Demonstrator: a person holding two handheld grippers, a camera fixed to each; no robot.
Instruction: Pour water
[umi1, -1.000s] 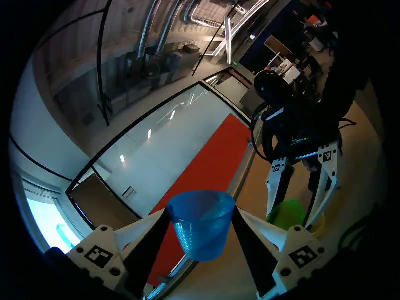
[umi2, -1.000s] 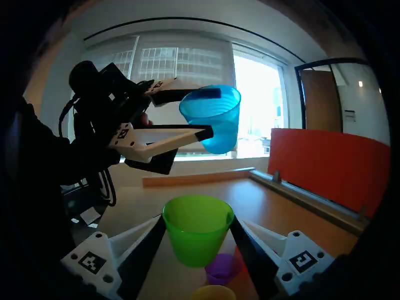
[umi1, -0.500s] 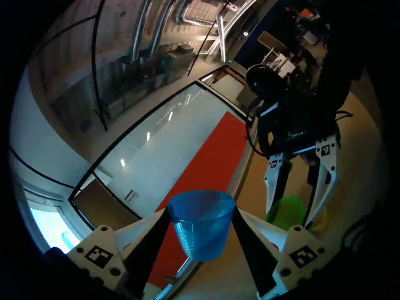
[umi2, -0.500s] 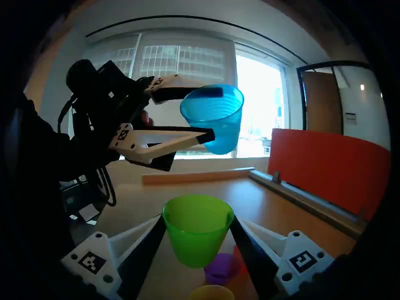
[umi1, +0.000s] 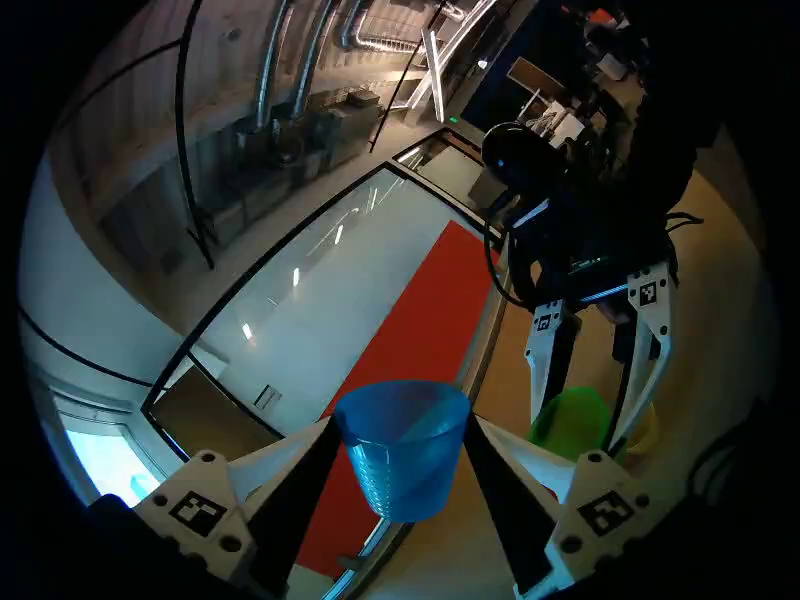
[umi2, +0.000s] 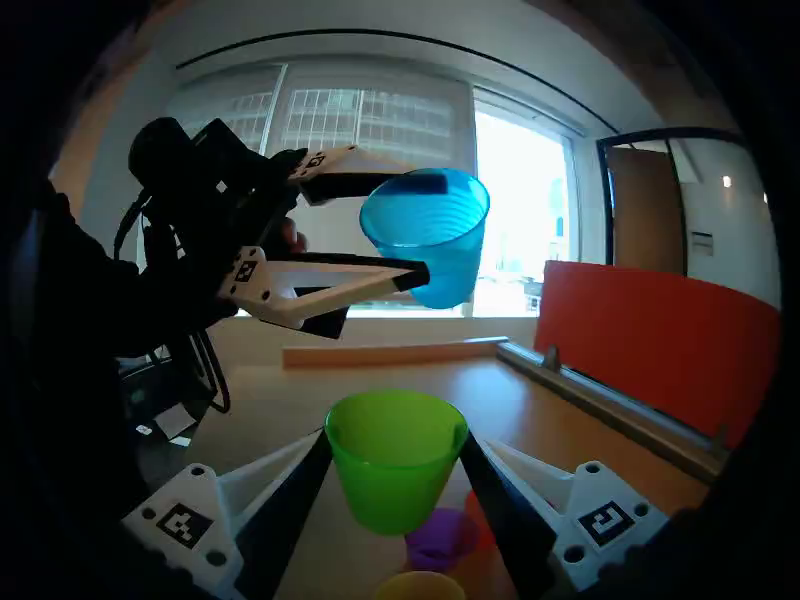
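Up beyond green cup (umi2: 395, 470), left tool (umi2: 426, 229) holds blue cup (umi2: 440, 215) tilted.

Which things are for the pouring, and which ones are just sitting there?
For the pouring:
blue cup, held by the left gripper
green cup, held by the right gripper

Just sitting there:
purple cup
yellow cup
red divider

Upper cup (umi2: 428, 240) over lower cup (umi2: 395, 465) (apart)
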